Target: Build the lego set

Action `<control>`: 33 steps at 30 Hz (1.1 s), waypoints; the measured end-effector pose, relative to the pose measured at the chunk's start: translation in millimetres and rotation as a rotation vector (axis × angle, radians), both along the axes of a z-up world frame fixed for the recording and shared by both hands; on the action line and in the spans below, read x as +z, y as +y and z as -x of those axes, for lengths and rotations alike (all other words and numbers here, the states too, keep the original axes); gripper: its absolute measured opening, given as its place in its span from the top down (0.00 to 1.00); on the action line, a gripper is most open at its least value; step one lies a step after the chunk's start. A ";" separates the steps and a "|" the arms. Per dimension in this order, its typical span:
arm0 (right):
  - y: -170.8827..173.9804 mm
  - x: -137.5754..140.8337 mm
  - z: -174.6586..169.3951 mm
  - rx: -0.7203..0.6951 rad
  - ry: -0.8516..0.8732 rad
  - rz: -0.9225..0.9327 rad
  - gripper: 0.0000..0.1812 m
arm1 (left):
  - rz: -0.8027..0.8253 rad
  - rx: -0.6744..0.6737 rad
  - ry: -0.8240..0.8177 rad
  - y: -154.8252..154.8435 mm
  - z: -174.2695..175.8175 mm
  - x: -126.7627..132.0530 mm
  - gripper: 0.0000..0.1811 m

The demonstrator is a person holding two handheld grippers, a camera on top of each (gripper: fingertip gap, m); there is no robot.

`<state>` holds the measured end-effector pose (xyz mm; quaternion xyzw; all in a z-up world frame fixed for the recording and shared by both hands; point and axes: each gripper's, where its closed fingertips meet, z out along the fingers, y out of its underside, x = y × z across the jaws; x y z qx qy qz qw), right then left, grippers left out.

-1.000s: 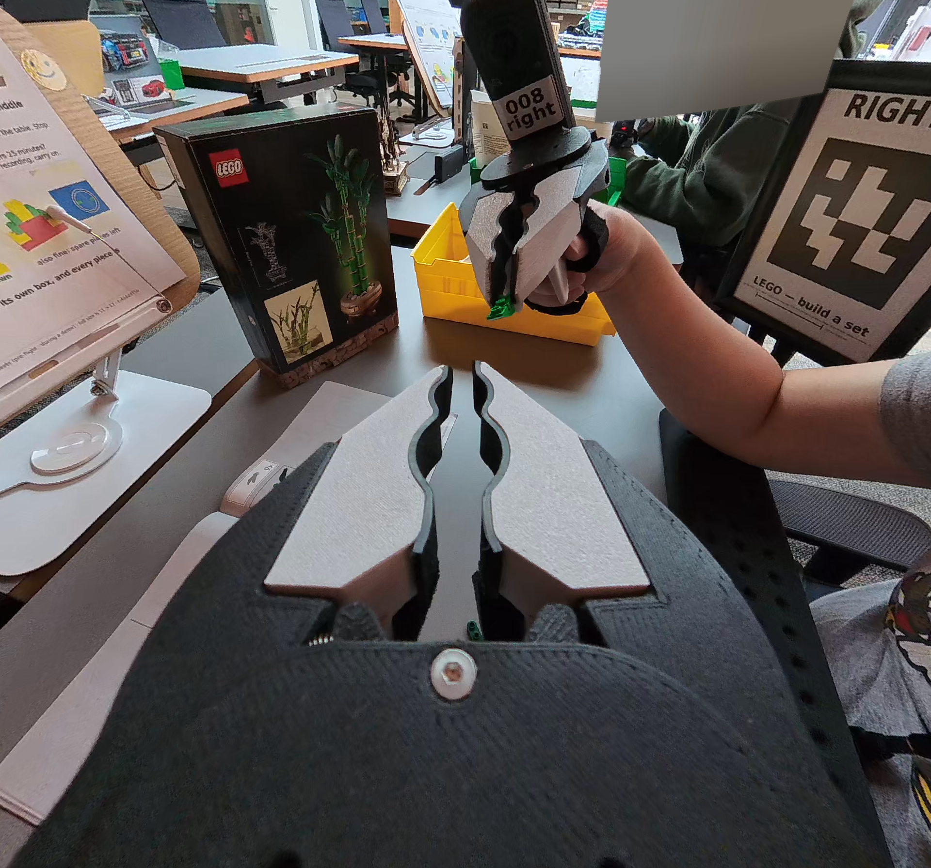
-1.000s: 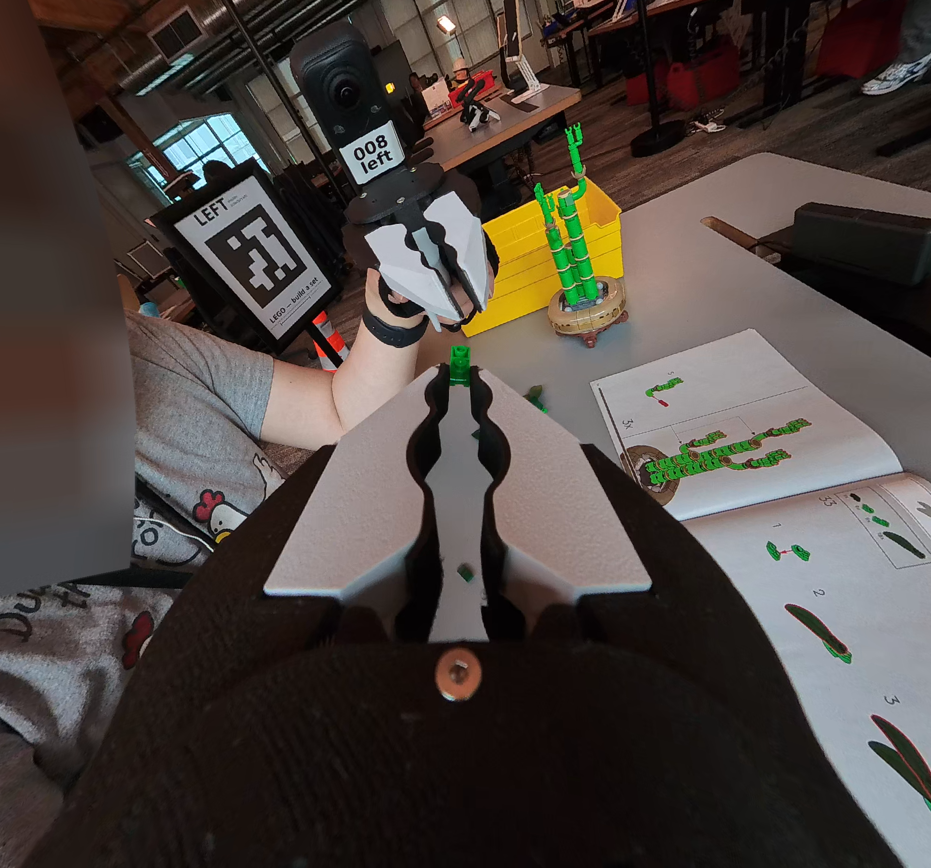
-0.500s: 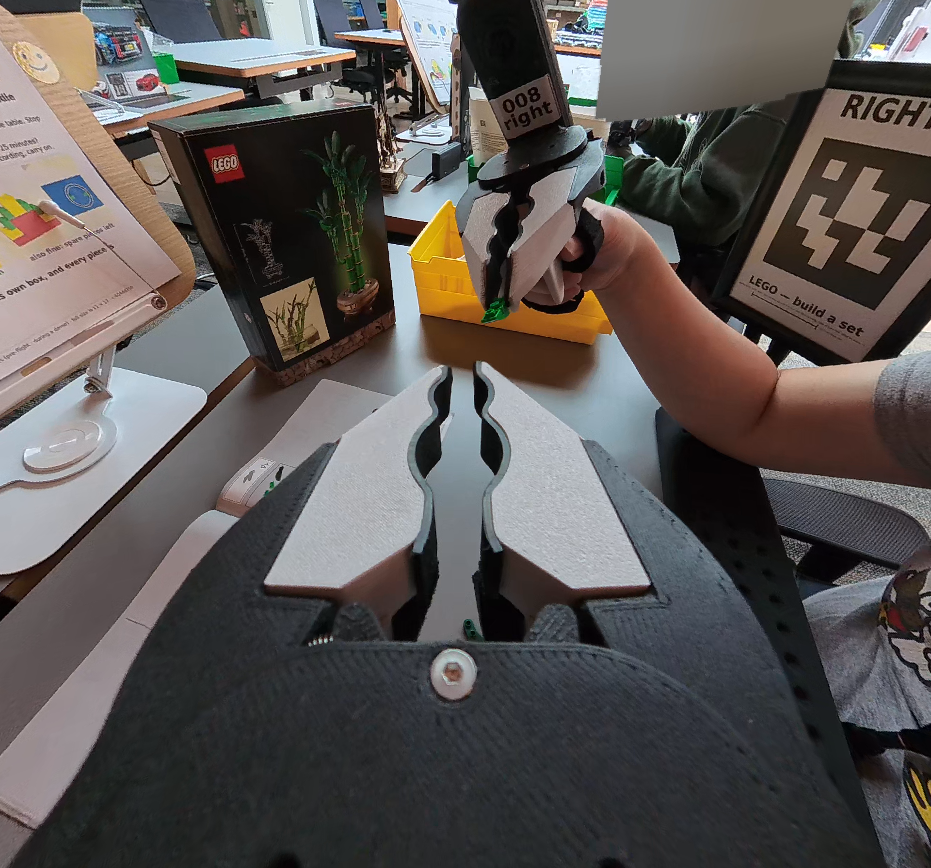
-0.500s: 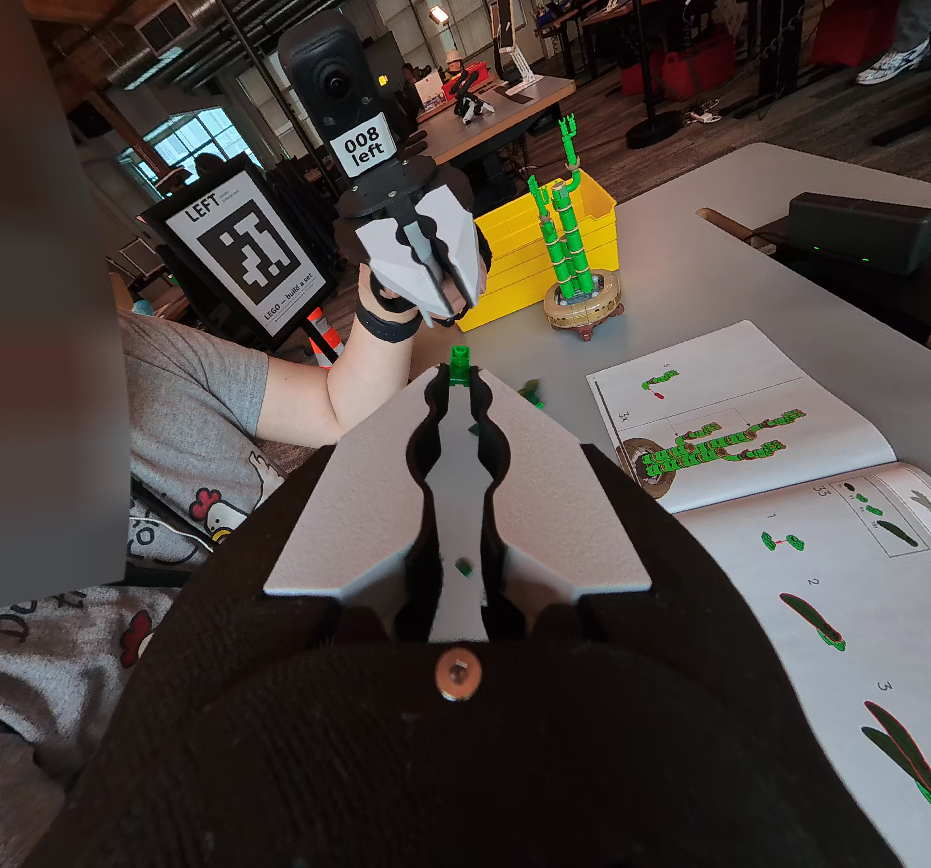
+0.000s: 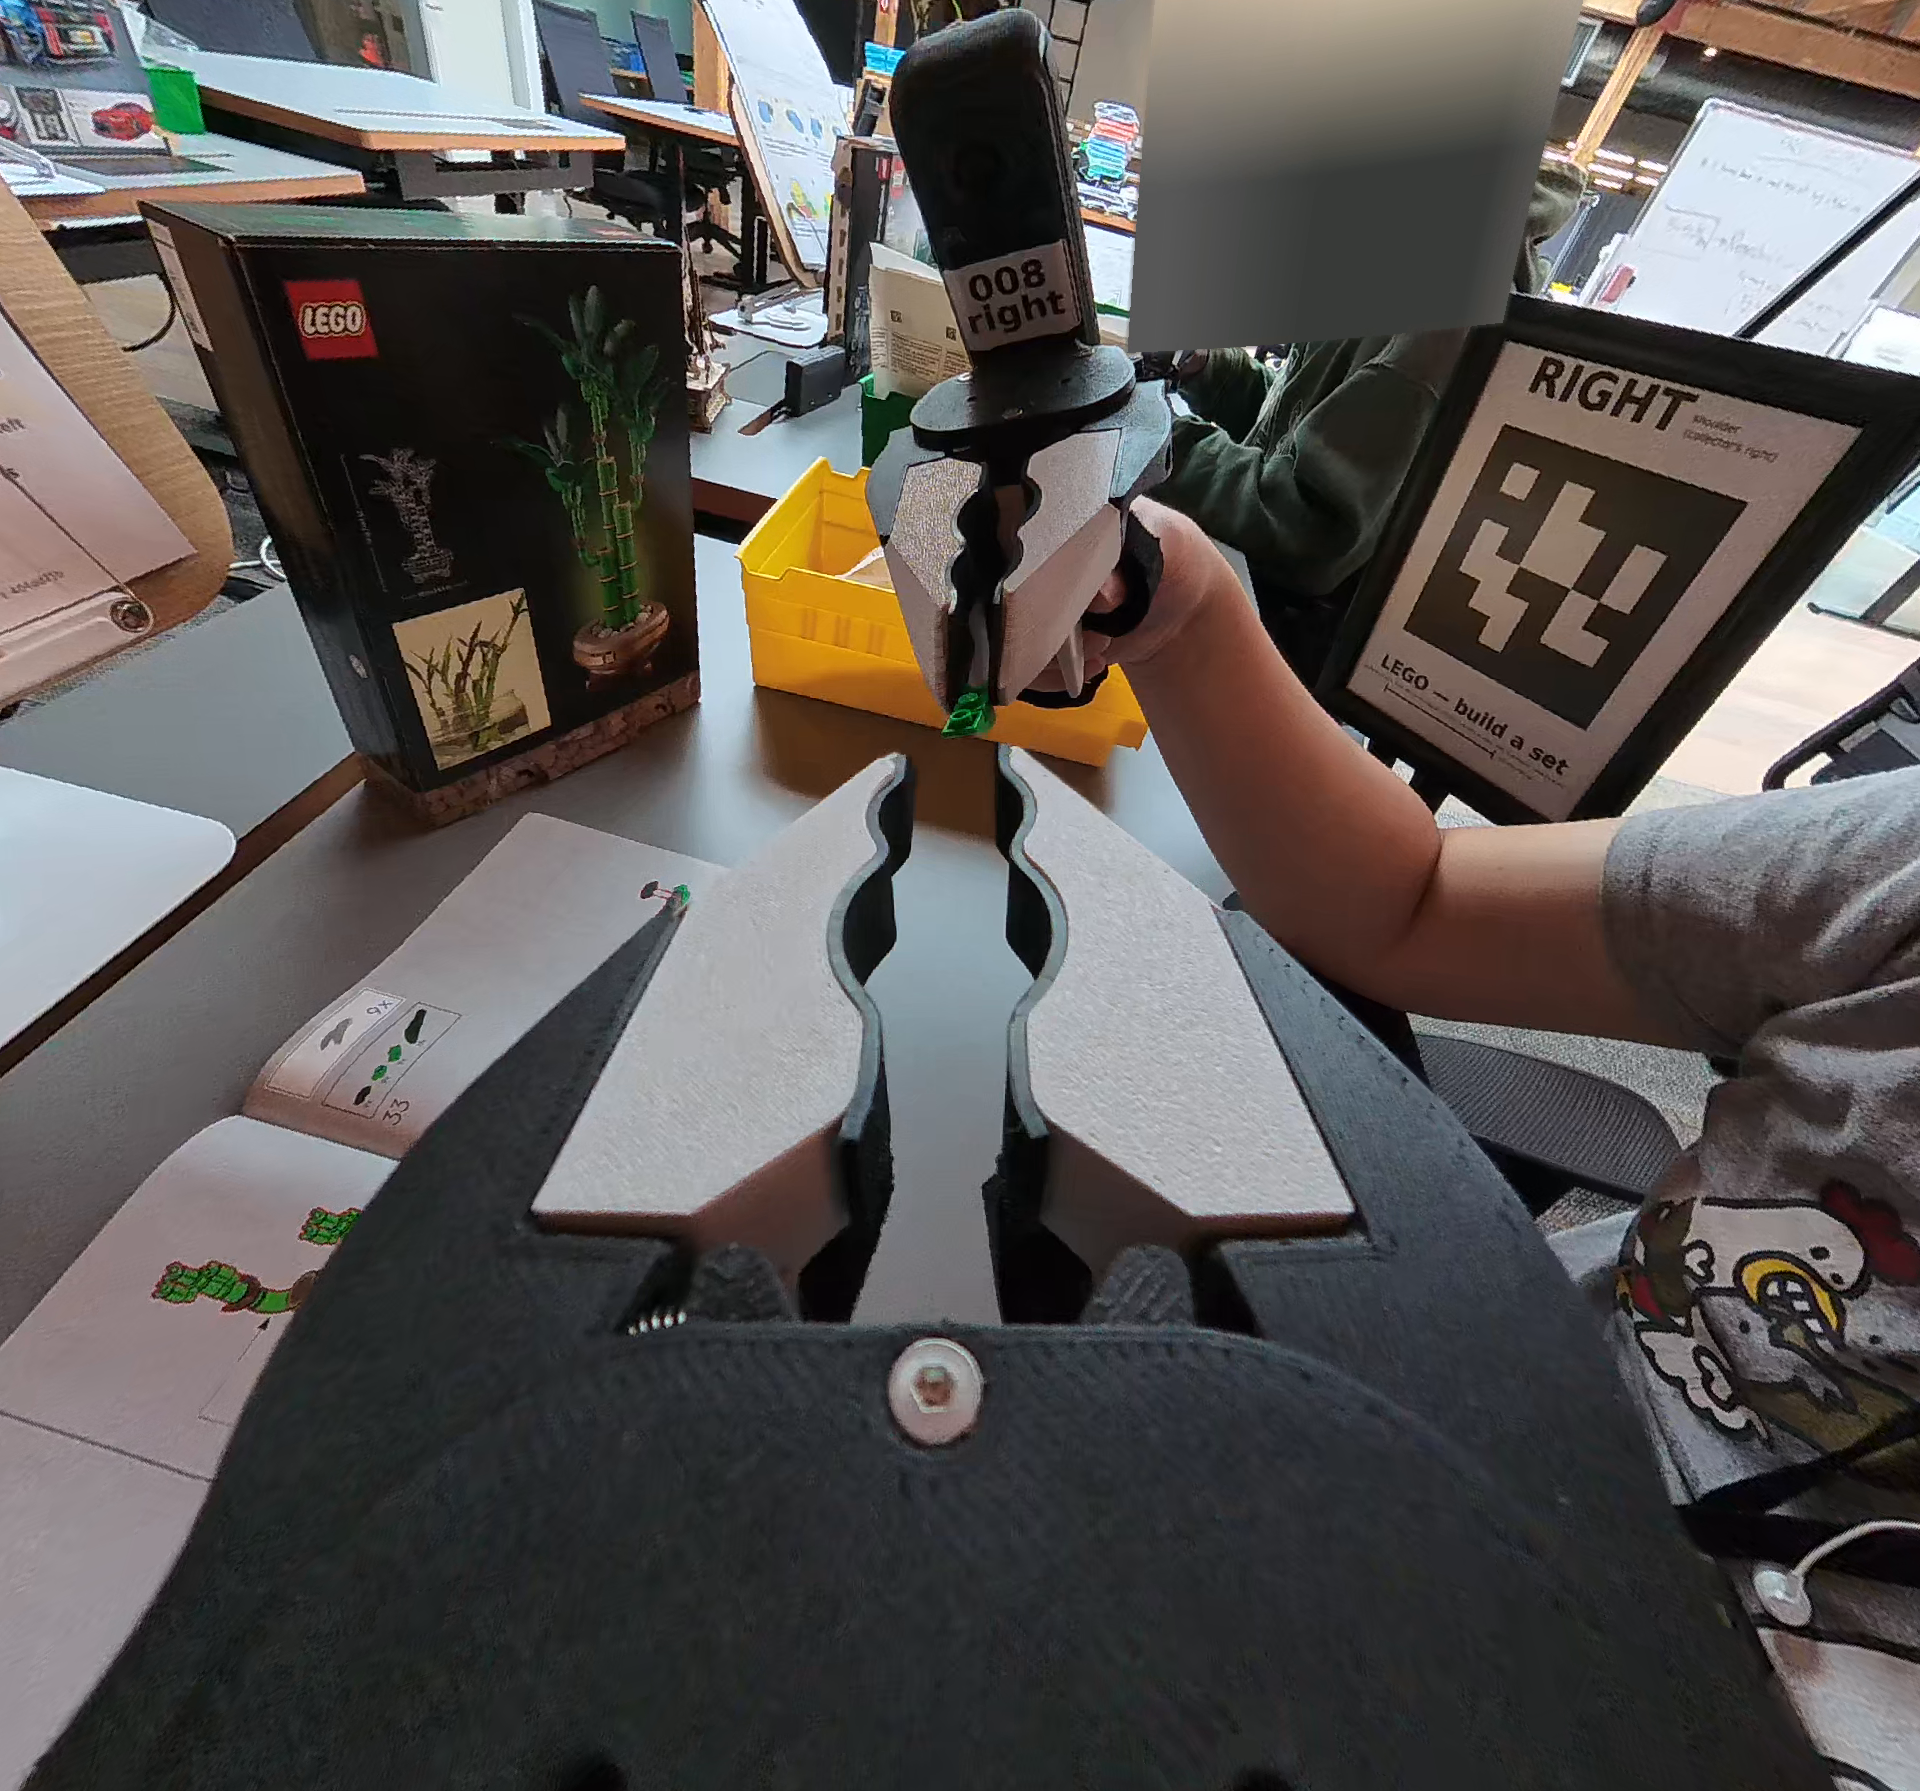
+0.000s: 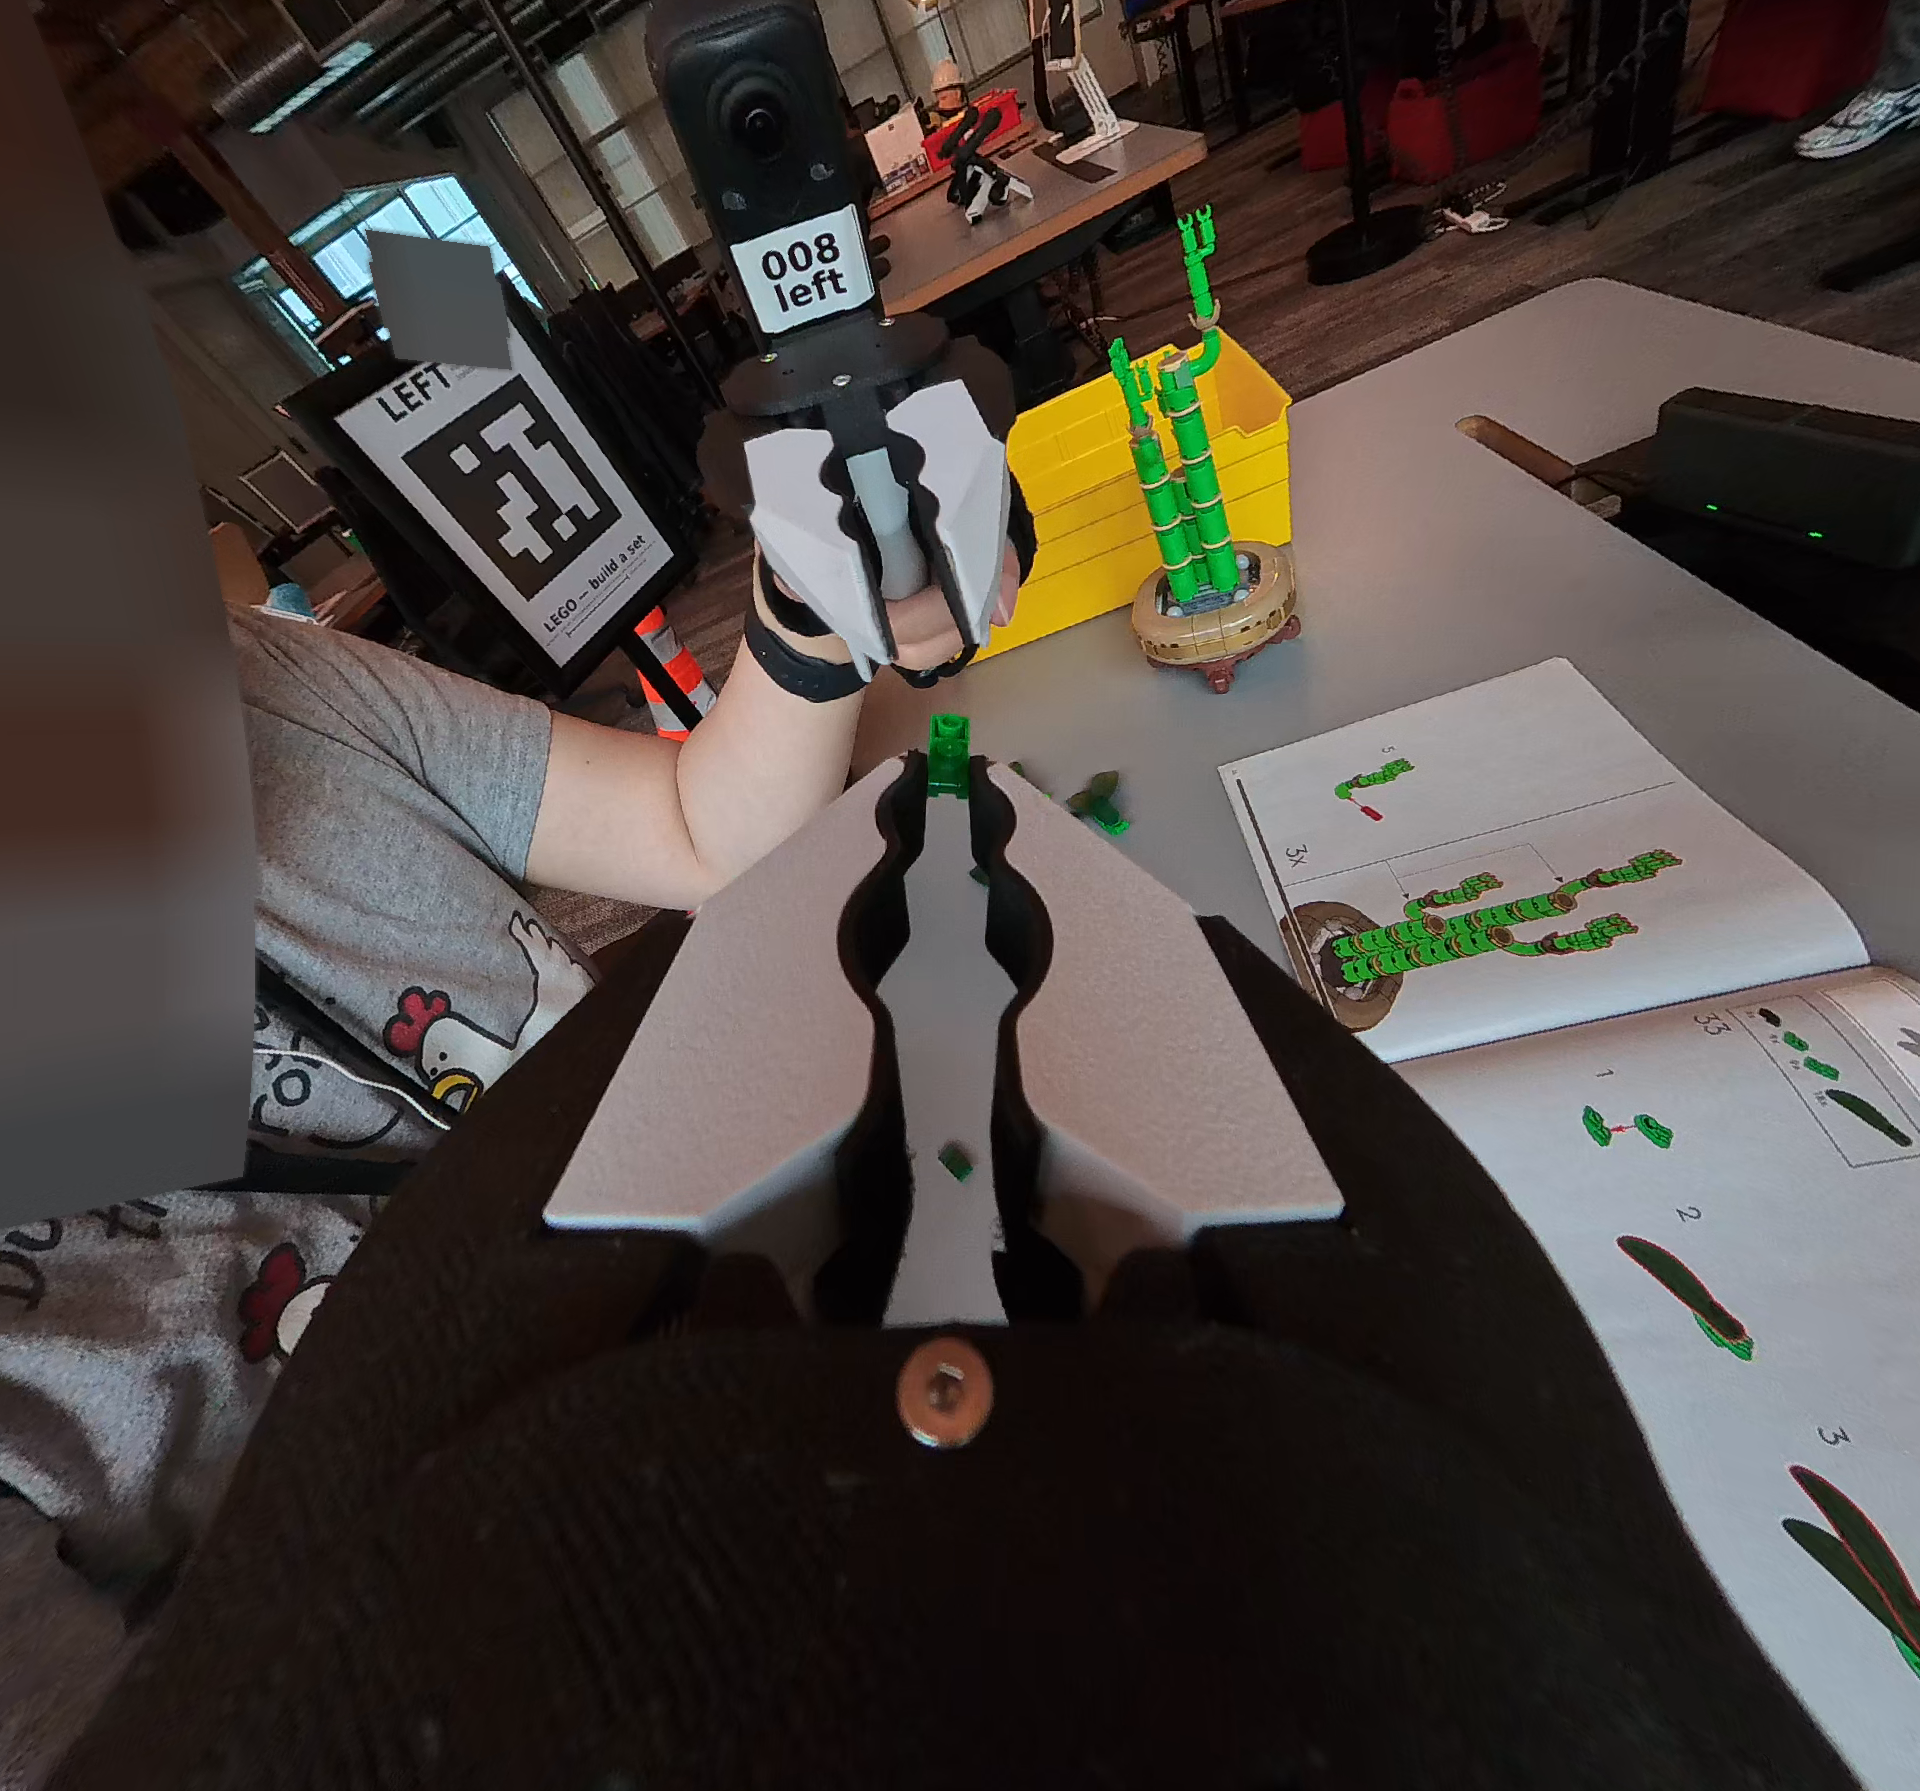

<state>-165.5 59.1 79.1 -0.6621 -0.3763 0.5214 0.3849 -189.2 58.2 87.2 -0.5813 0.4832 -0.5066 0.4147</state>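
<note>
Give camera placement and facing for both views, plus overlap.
Left wrist view: sits on the left gripper, faces the right gripper, box and bin; own fingers and right forearm show.
Right wrist view: sits on the right gripper, which pinches a green piece, and faces the left gripper and bamboo model; left forearm shows.
Shared: both grippers, green piece, booklet, table.

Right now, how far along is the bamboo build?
Done: bamboo model has its pot and several green stalks standing by the yellow bin. In hand: right gripper pinches a small green piece; left gripper is open, empty. Left: loose green pieces on the table; the open manual shows leaf steps.
</note>
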 end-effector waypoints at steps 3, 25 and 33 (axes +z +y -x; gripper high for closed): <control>-0.1 2.3 -0.9 -0.003 0.008 -0.004 0.97 | -0.007 0.004 0.004 0.8 1.1 -0.1 0.93; -3.7 7.5 -1.9 -0.010 0.003 -0.030 0.97 | -0.033 0.041 0.005 6.8 8.0 3.1 0.93; -3.6 7.0 -2.3 -0.012 0.000 -0.027 0.97 | -0.032 0.050 -0.001 7.9 10.4 5.0 0.93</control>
